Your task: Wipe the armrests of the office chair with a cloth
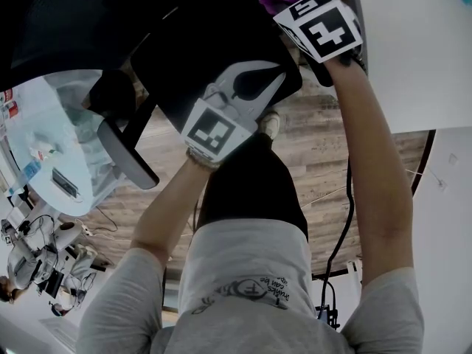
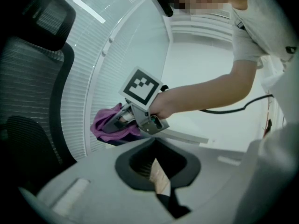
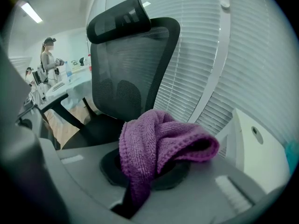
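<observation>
Purple microfibre cloth (image 3: 159,143) bunches right at the lens, clamped in my right tongs (image 3: 140,181) so that a loose fold stands clear for wiping. It is held in the air beside the black mesh office chair (image 3: 126,69), apart from the curved grey armrest (image 1: 127,155); I judge the wiping not yet begun. Left tongs (image 2: 161,181) are closed and empty above the seat. Both forearms reach forward, the right farther.

Purple cloth (image 3: 161,141) (ribbed weave), black mesh office chair (image 3: 128,64), black-and-white checked marker cube (image 1: 324,29), brown wood-grain floor (image 1: 324,153)
</observation>
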The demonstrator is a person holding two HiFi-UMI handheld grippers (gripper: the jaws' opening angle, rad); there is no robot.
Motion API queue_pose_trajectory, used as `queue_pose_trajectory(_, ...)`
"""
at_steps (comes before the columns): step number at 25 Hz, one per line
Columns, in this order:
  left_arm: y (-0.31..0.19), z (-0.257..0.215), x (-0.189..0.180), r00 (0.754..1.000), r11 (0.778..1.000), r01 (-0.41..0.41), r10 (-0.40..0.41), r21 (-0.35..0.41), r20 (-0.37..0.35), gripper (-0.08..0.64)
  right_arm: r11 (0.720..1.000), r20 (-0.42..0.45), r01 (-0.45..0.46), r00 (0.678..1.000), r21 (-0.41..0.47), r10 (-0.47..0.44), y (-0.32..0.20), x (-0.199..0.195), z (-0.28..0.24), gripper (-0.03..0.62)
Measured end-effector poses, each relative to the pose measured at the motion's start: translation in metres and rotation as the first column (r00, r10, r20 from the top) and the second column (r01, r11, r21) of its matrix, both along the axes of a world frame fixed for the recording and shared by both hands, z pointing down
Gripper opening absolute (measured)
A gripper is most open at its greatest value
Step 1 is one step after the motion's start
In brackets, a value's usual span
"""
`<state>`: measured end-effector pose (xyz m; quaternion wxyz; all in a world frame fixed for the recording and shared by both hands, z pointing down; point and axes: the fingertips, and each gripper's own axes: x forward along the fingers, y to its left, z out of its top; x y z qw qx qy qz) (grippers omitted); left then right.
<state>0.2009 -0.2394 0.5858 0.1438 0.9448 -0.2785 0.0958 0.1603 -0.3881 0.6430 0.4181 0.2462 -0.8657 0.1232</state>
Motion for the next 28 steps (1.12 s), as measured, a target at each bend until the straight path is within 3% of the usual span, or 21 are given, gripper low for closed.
queue_pose_trajectory(16, 0.003, 0.0, -0.003, 1.0, 1.0, -0.003, 0.003, 0.006, 0.018, 0.002, 0.999, 0.011, -0.034, 0.999, 0.039, 0.034, 0.007, 0.005, -0.002, 0.031)
queue_pose_trajectory(28, 0.0, -0.006, 0.012, 1.0, 1.0, -0.004, 0.004, 0.004, 0.004, 0.002, 0.985, 0.041, -0.171, 0.985, 0.036, 0.17, 0.085, 0.087, -0.01, 0.031)
